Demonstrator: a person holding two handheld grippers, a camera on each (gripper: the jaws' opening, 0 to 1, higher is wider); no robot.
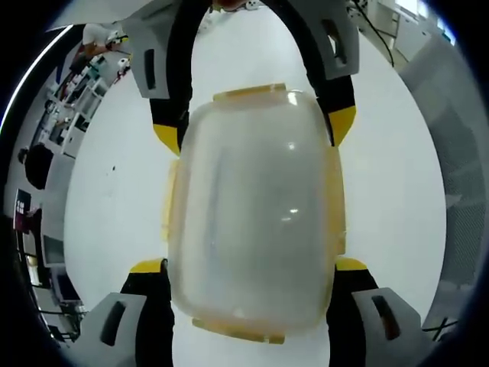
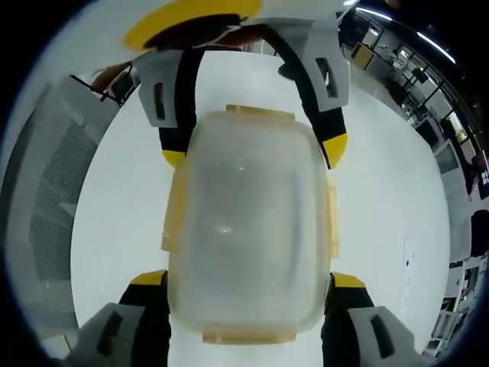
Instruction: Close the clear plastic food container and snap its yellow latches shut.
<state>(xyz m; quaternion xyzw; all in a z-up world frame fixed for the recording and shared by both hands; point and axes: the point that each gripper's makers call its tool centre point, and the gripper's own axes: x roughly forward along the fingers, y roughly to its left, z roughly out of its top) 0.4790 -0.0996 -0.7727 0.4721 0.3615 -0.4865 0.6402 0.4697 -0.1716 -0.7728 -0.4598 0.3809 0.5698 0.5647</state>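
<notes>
My left gripper [image 1: 254,267] has black jaws with yellow tips and grey moulded shoulders with dark slots, at the bottom of the left gripper view. My right gripper [image 2: 250,279] is built alike, its yellow tips at lower left and lower right of its view.

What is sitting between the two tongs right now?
The clear container, lid on, lies between the left tongs and the right tongs opposite, seen in both views.

white tabletop [image 1: 114,229], grey mesh panel [image 1: 458,191] at one side, cluttered shelving [image 1: 72,99] in the background, ceiling light strips [image 2: 428,42], distant desks [image 2: 458,145]
</notes>
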